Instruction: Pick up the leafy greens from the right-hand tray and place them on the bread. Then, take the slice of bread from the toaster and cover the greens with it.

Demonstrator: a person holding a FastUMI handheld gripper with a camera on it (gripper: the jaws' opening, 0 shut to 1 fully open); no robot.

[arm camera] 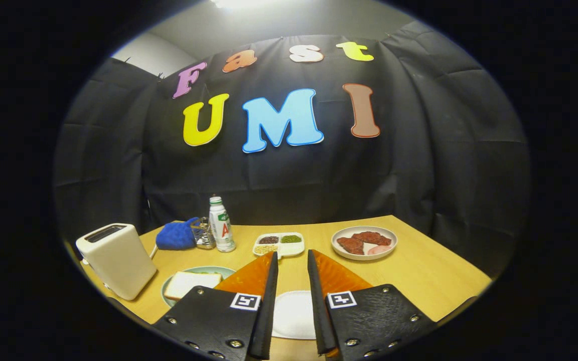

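Bread (191,284), a white square slice, lies flat on a round pale green plate (176,299) at the lower left of the frame, just left of the gripper's left finger and nearer the camera than its tip. A thin greenish edge shows along the slice's far side; whether that is plate rim or leaf under the bread cannot be told. The scene therefore fits either a bare base slice waiting for greens or a top slice already laid over them.

Left of the plate, and close to it, stands the white box-shaped toaster (118,260), its dark slot running away from the camera towards the upper right. Whether a slice sits inside is hidden at this angle.

The gripper (292,253) hangs above the wooden surface (419,271) with its fingers parted by a narrow gap and nothing between them. Through that gap, low in the frame, shows a flat white tray (294,313); the part in sight is plain white.

So any move towards the bread or toaster goes left and slightly back from the fingers, and the slot's length would probably ask for a turn of the wrist.

Further off sit a white divided dish of grains (279,244), a round white plate of red meat slices (364,242) at centre right, a white bottle (221,225) and a blue cloth (176,235).
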